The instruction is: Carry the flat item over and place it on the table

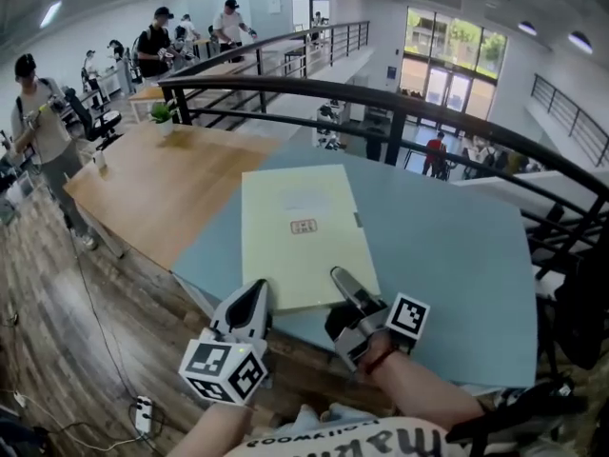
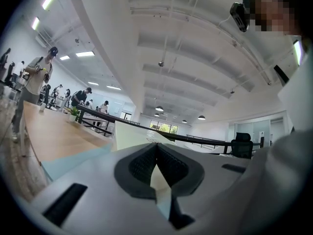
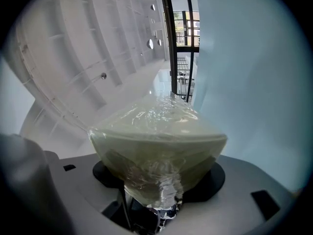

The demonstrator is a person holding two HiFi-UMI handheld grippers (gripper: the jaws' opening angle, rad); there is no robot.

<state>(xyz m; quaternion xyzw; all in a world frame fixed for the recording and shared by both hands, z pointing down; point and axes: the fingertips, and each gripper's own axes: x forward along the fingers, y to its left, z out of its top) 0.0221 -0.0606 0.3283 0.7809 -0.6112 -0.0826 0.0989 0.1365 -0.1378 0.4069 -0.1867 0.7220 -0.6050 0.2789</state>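
The flat item [image 1: 303, 231] is a pale yellow rectangular board in clear wrap with a small label at its middle. It stretches out over the light blue table [image 1: 457, 274], and whether it touches the top I cannot tell. My left gripper [image 1: 255, 303] is shut on its near left corner. My right gripper [image 1: 347, 288] is shut on its near edge further right. In the left gripper view the thin edge of the board [image 2: 132, 133] runs between the closed jaws of the left gripper [image 2: 157, 173]. In the right gripper view the wrapped board [image 3: 161, 131] fills the gap of the right gripper [image 3: 159, 180].
A wooden table [image 1: 162, 184] adjoins the blue one on the left, with a small potted plant [image 1: 164, 114] at its far end. A black railing [image 1: 381, 93] curves behind both tables. Several people [image 1: 38, 112] stand at the left and back. A black chair [image 1: 580, 303] is at the right.
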